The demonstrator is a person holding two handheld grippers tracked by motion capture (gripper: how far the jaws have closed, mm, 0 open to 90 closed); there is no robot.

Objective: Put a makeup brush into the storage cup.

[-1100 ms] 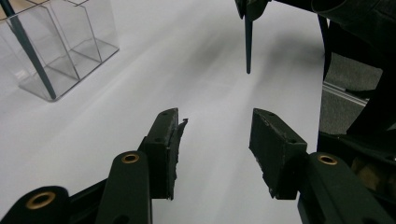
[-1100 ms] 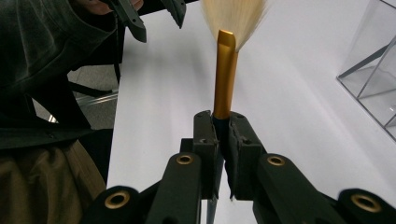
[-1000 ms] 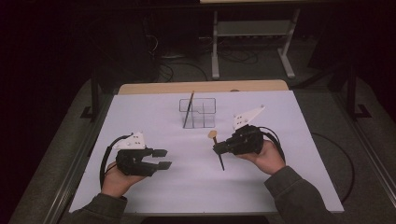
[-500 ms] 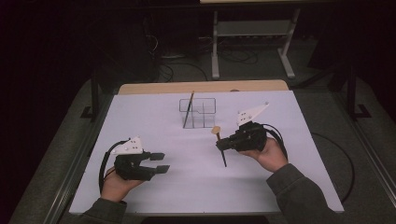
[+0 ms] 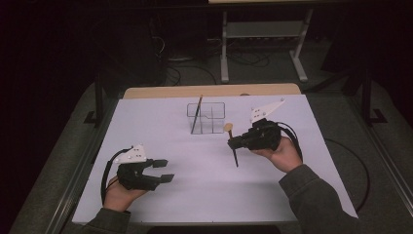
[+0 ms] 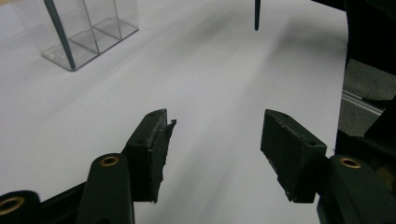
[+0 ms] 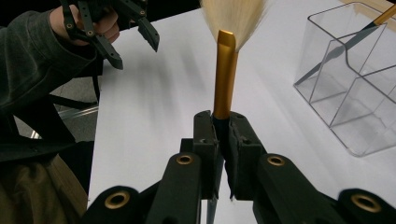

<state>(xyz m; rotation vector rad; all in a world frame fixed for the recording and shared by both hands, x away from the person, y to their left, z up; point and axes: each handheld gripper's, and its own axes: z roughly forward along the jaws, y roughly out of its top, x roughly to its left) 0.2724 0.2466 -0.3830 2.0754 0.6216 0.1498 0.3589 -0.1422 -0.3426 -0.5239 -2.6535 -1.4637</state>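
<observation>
My right gripper (image 5: 233,143) is shut on a makeup brush (image 5: 234,155) with a dark handle, a gold ferrule (image 7: 223,74) and pale bristles (image 7: 233,16). It holds the brush above the white table, bristles up, close to the front right of a clear plastic organizer (image 5: 213,119). A second dark-handled brush (image 5: 197,115) leans inside that organizer. My left gripper (image 5: 167,170) hovers low at the front left. Its jaws have just been opening and are open, with nothing between them (image 6: 217,126). The held brush's handle tip (image 6: 257,16) shows far ahead of it.
The white table top (image 5: 160,131) ends in a wooden strip (image 5: 209,91) at the back. The organizer (image 7: 355,79) has several compartments. Black cables trail from both grippers. Beyond the table stand a dark floor, more cables and a metal stand (image 5: 263,36).
The right gripper has carried the brush a little farther away, toward the organizer. The left gripper's jaws stand wider apart than before.
</observation>
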